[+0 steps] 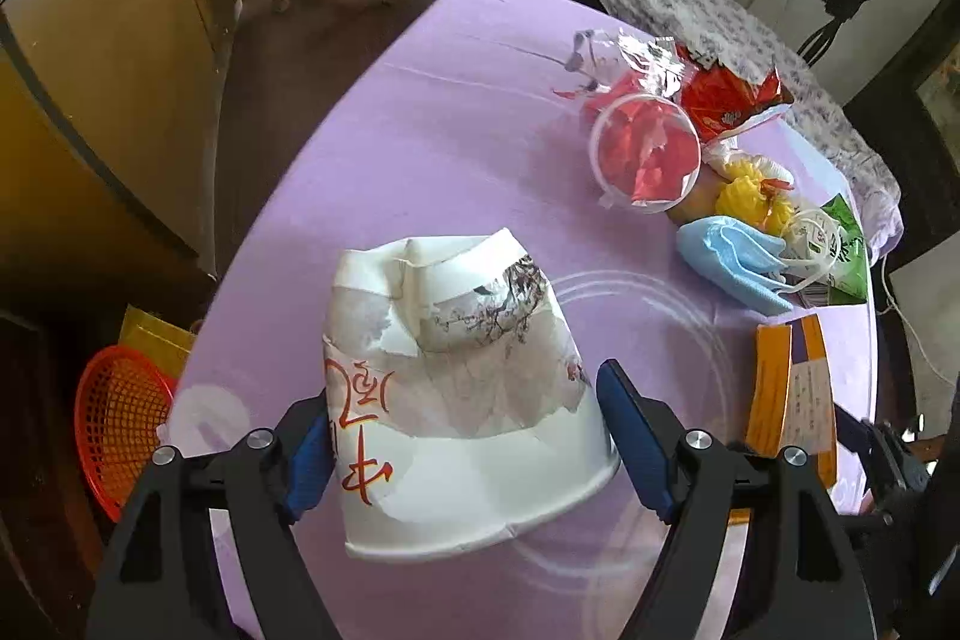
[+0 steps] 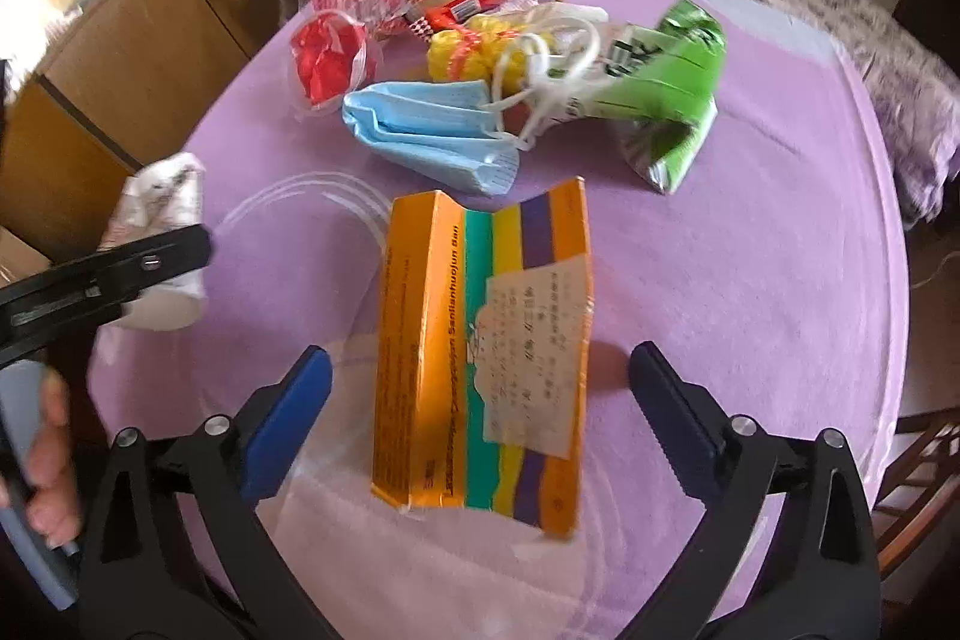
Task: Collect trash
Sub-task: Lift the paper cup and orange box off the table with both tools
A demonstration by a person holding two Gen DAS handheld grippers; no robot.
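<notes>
Trash lies spread over the round table (image 1: 420,112) with its purple cloth. A crumpled white paper cup (image 1: 462,400), printed with red characters and a grey branch pattern, lies on its side near the table's left edge. The left gripper (image 1: 465,436) has its 2 blue-padded fingers spread on either side of the cup; the left pad looks to be against the cup's wall, while a gap shows between the right pad and the cup.

A flattened orange box (image 2: 486,352), striped green, yellow and purple and bearing a torn white label, lies near the table's near edge. The right gripper (image 2: 480,412) is spread wide around it, both pads apart from the box.

Toward the table's far edge the rest is heaped together: a blue face mask (image 2: 432,130) with white ear loops, a green snack bag (image 2: 672,82) just beside it, a yellow crumpled wrapper (image 2: 468,52), a clear lid with red plastic (image 1: 645,148) under it, and a red snack bag (image 1: 729,94) touching that.

An orange mesh basket (image 1: 120,424) sits on the floor off the table's left edge, beside a yellow bag (image 1: 153,340).
</notes>
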